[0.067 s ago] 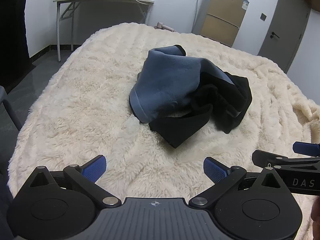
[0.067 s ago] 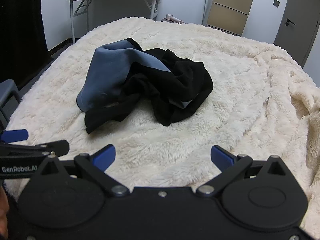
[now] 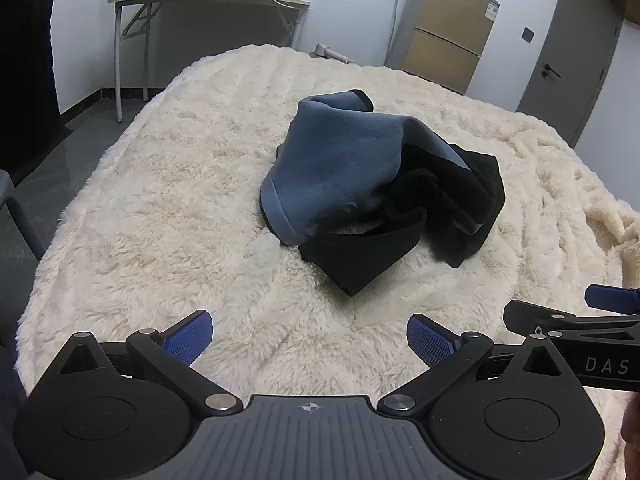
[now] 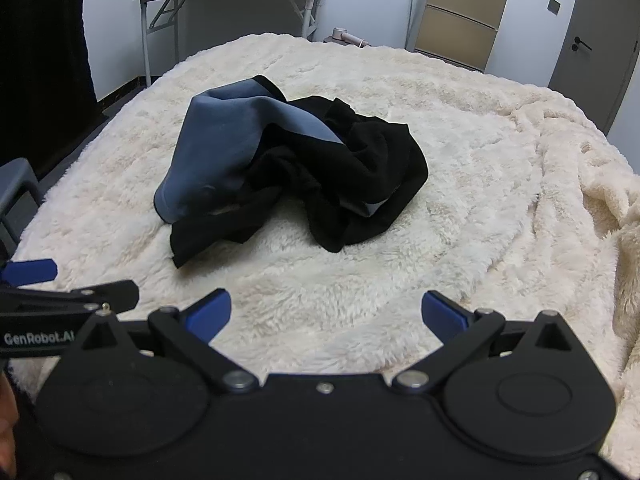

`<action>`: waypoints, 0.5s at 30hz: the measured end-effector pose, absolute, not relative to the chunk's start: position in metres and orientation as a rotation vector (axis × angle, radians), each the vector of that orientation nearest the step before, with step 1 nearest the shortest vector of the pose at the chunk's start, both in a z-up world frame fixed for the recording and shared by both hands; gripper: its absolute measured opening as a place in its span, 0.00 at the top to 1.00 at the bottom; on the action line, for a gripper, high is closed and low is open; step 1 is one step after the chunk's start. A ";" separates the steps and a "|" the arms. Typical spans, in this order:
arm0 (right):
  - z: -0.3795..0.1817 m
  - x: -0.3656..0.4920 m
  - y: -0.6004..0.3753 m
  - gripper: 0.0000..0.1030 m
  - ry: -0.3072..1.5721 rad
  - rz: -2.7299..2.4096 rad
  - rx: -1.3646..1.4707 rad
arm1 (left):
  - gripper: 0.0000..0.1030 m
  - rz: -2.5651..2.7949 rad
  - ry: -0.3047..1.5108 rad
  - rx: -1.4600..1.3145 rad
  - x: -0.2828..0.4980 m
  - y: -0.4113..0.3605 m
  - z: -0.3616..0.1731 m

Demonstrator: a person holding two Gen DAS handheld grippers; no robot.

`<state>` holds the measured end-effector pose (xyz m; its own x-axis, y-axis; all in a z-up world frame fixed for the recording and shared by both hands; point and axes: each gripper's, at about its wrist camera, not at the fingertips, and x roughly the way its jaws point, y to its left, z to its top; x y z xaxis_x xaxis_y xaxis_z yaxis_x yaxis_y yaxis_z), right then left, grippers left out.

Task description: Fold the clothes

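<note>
A crumpled blue and black garment (image 3: 344, 172) (image 4: 288, 160) lies in a heap in the middle of a cream fluffy blanket (image 3: 160, 216) (image 4: 500, 184). My left gripper (image 3: 310, 338) hovers over the blanket's near edge, well short of the garment, open with nothing between its blue pads. My right gripper (image 4: 326, 314) sits level with it on the right, also open and empty. Each wrist view catches the other gripper at its side edge: the right gripper (image 3: 568, 320) and the left gripper (image 4: 60, 300).
A folding table (image 3: 208, 0) stands against the back wall, with a tan cabinet (image 3: 448, 32) and a grey door (image 3: 568, 56) to its right. Dark floor (image 3: 48, 172) runs along the blanket's left side. The blanket bunches into folds (image 4: 608, 216) at the right.
</note>
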<state>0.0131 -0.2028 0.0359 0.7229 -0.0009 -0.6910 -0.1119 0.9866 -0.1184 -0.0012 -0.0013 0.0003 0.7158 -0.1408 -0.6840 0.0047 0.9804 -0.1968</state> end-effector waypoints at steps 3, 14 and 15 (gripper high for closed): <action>0.036 0.014 -0.203 0.00 0.764 0.066 -0.148 | 0.00 -0.089 0.767 -0.189 -0.003 -0.003 0.001; 0.030 0.016 -0.200 0.00 0.761 0.049 -0.160 | 0.00 -0.096 0.784 -0.216 0.002 0.007 -0.003; 0.029 0.017 -0.200 0.00 0.769 0.052 -0.160 | 0.00 -0.095 0.787 -0.220 0.002 0.008 -0.004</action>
